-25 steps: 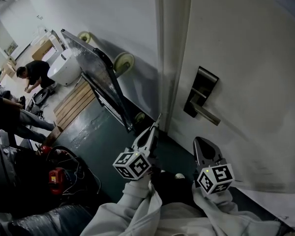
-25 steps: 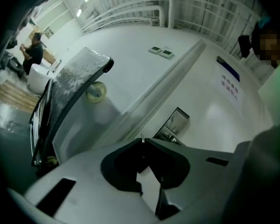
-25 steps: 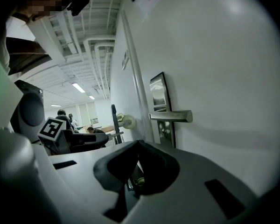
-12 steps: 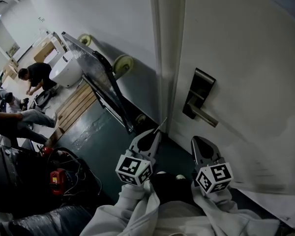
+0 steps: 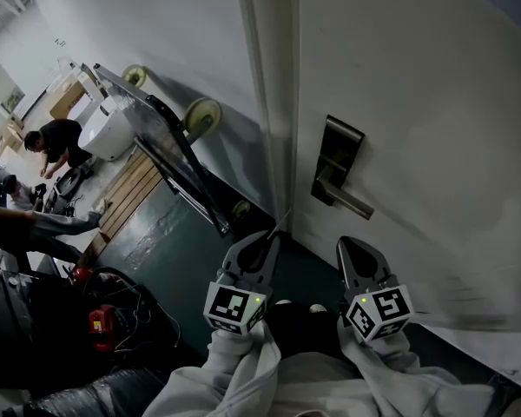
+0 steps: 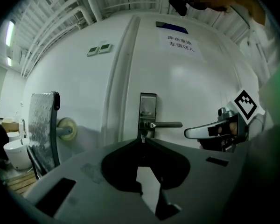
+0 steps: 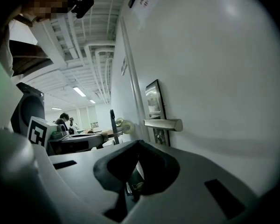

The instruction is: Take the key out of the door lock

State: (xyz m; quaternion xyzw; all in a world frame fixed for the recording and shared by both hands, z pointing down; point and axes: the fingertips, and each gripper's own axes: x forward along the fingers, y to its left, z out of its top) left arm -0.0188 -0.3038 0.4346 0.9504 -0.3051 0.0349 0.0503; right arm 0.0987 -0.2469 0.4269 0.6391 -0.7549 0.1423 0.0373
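**Caller:** Where is the key from where you sit?

**Operator:** It's in the lock plate (image 5: 337, 150), close to the left edge of the door (image 5: 434, 102). In the right gripper view I see the key (image 7: 159, 137) as a small piece standing out of the plate, just under the lever handle (image 5: 349, 201). It is too small for me to tell its shape.

**Caller:** And the grippers?

**Operator:** I have both held in front of the door, below the lock plate in the head view, pointing up toward it. The left gripper (image 5: 274, 233) is by the door's left edge. Its jaws are pressed together at the tips with nothing between them. The right gripper (image 5: 354, 250) sits further right, under the lever handle, and its jaws are likewise closed and empty. Neither touches the plate or the key.

**Caller:** Anything else around?

**Operator:** Left of the door frame, a metal trolley (image 5: 169, 142) is tipped on its side and leans on the wall (image 5: 156, 33), with its wheels facing out. Far off, by the left edge of the head view, a person (image 5: 56, 137) bends over the floor. A printed notice (image 6: 179, 42) is stuck near the door's top edge.
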